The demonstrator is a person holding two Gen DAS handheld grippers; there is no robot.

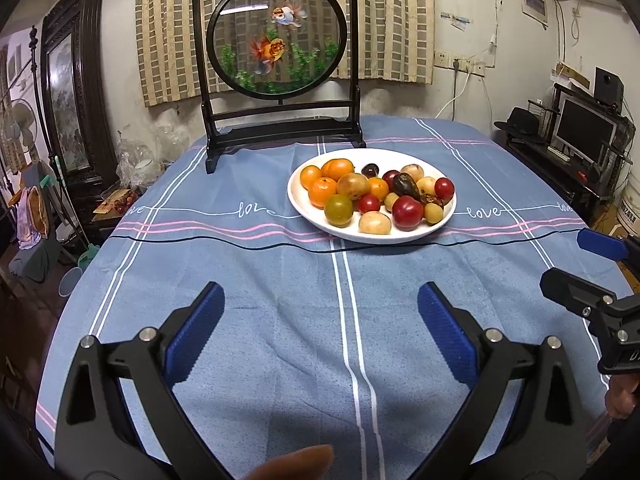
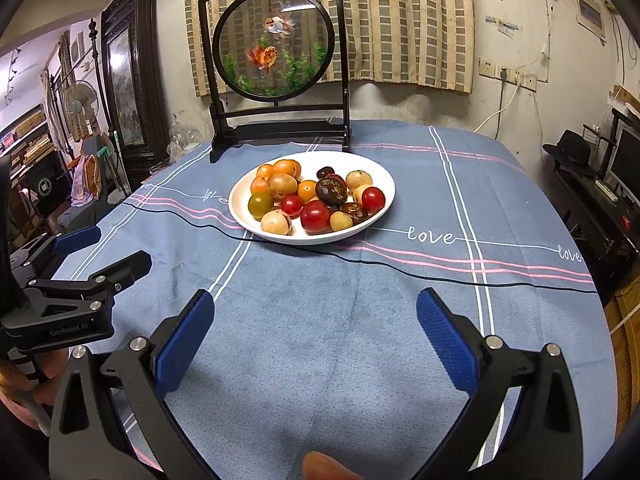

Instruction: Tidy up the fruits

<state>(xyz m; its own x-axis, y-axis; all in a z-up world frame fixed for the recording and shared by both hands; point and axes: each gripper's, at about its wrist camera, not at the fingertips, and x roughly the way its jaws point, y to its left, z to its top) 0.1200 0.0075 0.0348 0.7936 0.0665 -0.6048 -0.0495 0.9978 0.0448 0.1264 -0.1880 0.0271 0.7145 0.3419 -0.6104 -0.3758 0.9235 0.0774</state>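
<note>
The left gripper [image 1: 320,312] and right gripper [image 2: 316,316] both hover with blue-padded jaws spread wide and holding nothing, above the blue cloth [image 1: 260,280]; nothing lies between them and the white plate [image 2: 384,178] of mixed fruits [image 2: 314,200] ahead. Behind the plate stands a goldfish screen [image 1: 280,40]; the cloth reads "love", and the left gripper's body reads "GenRobot.AI"

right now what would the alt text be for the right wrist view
A white plate piled with orange, red, yellow and dark fruits sits mid-table on a blue striped cloth. The open right gripper frames the near cloth, holding nothing, with the left gripper at the left edge. A goldfish screen stands behind the plate.
</note>
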